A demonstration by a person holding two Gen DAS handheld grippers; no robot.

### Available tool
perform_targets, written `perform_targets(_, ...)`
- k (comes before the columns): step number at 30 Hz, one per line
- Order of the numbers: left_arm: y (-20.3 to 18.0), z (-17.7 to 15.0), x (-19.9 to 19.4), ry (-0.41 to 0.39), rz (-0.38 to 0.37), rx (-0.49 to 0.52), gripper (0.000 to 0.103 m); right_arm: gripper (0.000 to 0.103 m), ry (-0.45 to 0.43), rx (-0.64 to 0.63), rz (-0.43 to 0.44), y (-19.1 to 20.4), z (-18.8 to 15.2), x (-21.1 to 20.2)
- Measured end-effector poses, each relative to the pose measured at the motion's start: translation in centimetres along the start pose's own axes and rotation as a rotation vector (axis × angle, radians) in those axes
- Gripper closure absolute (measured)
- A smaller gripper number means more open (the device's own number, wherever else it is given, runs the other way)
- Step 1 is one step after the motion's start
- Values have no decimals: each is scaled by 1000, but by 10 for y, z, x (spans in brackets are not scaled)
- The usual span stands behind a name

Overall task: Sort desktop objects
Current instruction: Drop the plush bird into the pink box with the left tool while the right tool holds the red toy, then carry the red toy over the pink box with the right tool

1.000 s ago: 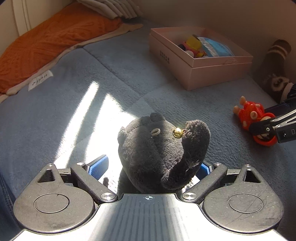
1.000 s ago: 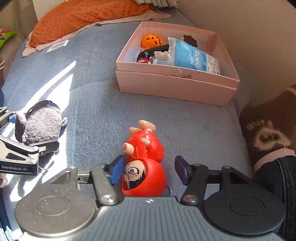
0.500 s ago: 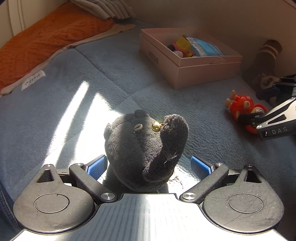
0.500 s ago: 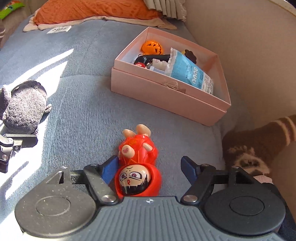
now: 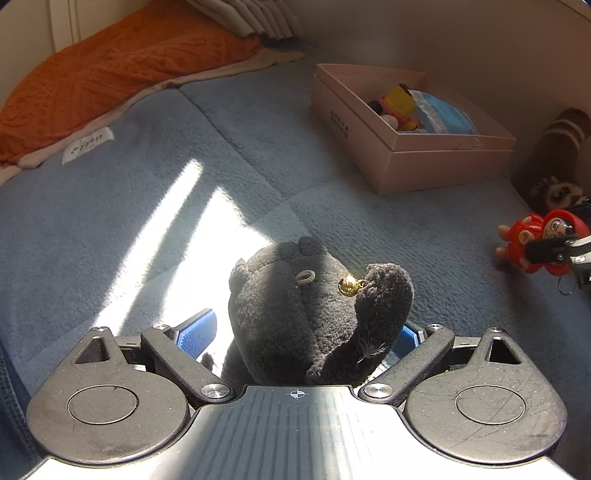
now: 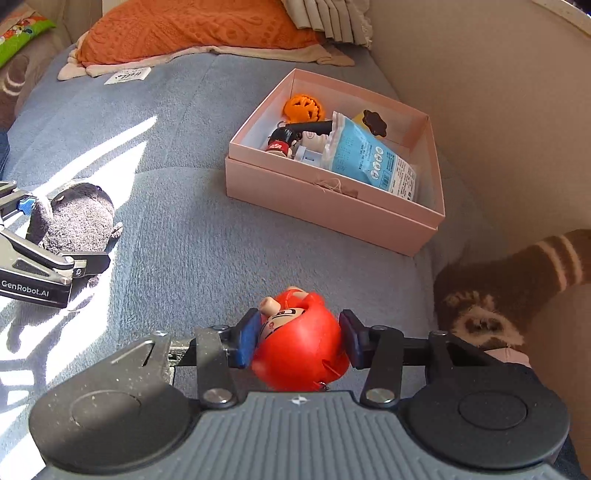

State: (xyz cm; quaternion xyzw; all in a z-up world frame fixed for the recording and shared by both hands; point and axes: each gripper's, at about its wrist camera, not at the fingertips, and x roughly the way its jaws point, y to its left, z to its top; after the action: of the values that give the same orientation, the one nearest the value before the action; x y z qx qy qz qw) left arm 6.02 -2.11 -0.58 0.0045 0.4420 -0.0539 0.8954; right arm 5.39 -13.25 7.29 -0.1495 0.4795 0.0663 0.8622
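Right hand-held gripper (image 6: 297, 341) just closing, now clamping red doll (image 6: 300, 350) and lifting it off blue bed (image 6: 192, 236). Left hand-held gripper (image 5: 301, 332) narrowing around black plush (image 5: 314, 314), left pad still apart. Pink box (image 6: 332, 206) waiting ahead.

surface: soft blue-grey fleece blanket (image 6: 207, 236) covering everything, with a seam running across it
light: hard sunlight stripes (image 5: 177, 221) on the blanket, ahead-left of the left gripper
pillow: orange knitted one (image 6: 199, 29) at the far end, well ahead of both grippers, on a cream cloth
label: small white tag (image 5: 88, 144) on the blanket edge near the pillow
wall: plain beige (image 6: 498, 92), off to the right
far end: pale pleated fabric (image 6: 328, 18) beside the pillow
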Motion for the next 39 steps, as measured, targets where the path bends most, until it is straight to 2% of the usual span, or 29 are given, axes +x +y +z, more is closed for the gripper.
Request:
perform_targets(2,-5,1,1,0,21,22,26,57,16,-16,8,-4,-1,-2)
perform_targets(5,-11,8,-4,-30,20,39,30,57,49,-40,22,-7,-7,-1)
perform_targets(8,-24,29,-25,-134,-15,77,30,57,47,-72,13,-1,-12,2)
perform_targets(10,-38,55,-40,-229,-59,124,30,57,30,-95,7,4,-15,0)
perform_targets(14,-67,114,-52,-389,-94,211,30,57,14,-118,19,9,-18,-2)
perform_targets(16,-79,143,-47,-446,-112,225,28,57,10,-133,9,13,-21,-1)
perform_targets(18,-89,168,-36,-429,-125,231,16,57,6,-150,1,15,-24,1)
perform_targets(21,-95,185,-23,-404,-94,205,9,57,-2,-157,-3,14,-28,1)
perform_targets(24,-81,170,-24,-361,-98,148,7,57,-2,-148,-6,12,-28,4)
perform_targets(26,-67,147,-23,-310,-94,122,6,57,8,-149,-17,12,-29,7)
perform_targets(31,-30,72,-24,-155,-129,37,5,57,54,-150,-51,13,-34,19)
perform_targets(35,-15,23,-26,-76,-171,-65,4,58,69,-109,-36,8,-30,17)
perform_targets(39,-16,8,-25,-57,-185,-28,3,59,55,30,31,-15,-7,-8)
